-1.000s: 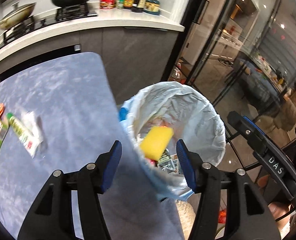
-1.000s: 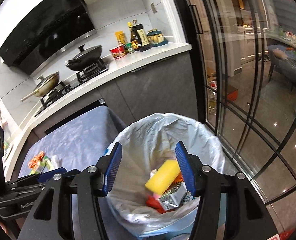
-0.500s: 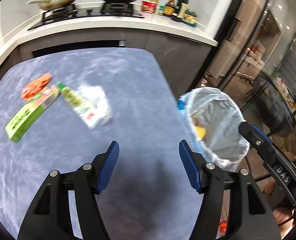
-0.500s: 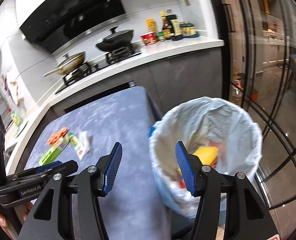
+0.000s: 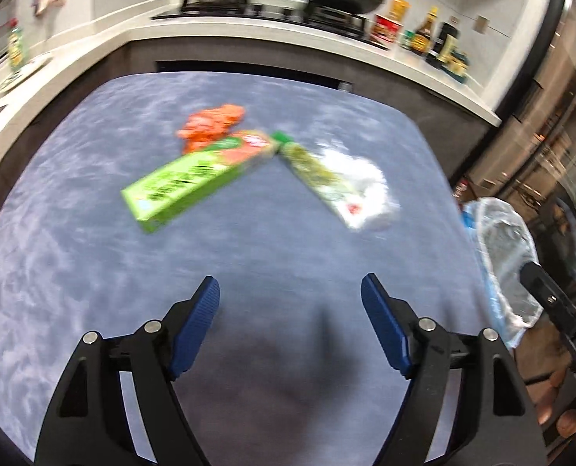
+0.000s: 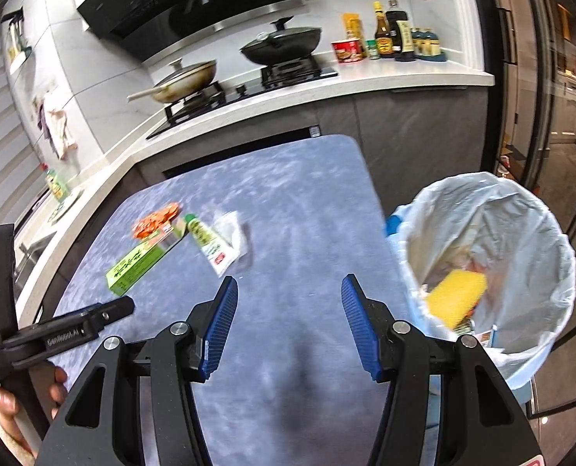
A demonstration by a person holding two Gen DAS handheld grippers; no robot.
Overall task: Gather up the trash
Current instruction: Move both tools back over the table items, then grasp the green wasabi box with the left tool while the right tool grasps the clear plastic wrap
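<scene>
- Green carton (image 5: 194,178), long and flat, lies slantwise on the blue-grey tabletop (image 5: 93,272), among the trash not yet collected.
- Just behind its far end sits a crumpled orange wrapper (image 5: 212,124), touching or overlapping the carton; the blur hides which.
- To the right, a green-and-white tube (image 6: 206,242) lies with its cap end close to the carton's far end, and a crumpled clear plastic wrapper (image 6: 231,229) lies under and beside it.
- Off the table's right edge stands the bin, lined with a pale plastic bag (image 6: 521,213); inside are a yellow sponge (image 6: 457,297) and some packets.
- The left gripper (image 5: 290,297) hangs over bare tabletop on the near side of the trash; its jaws are opening, with nothing between the blue pads.
- The right gripper (image 6: 290,291) hangs near the table's right edge, between the trash and the bin; its jaws stand spread and empty.
- A person's hand (image 6: 23,396) grips the left tool's handle at the lower left of the right wrist view.
- Beyond the table runs a white counter (image 6: 365,85) with two lidded pans on a hob, plus bottles and a red cup.
</scene>
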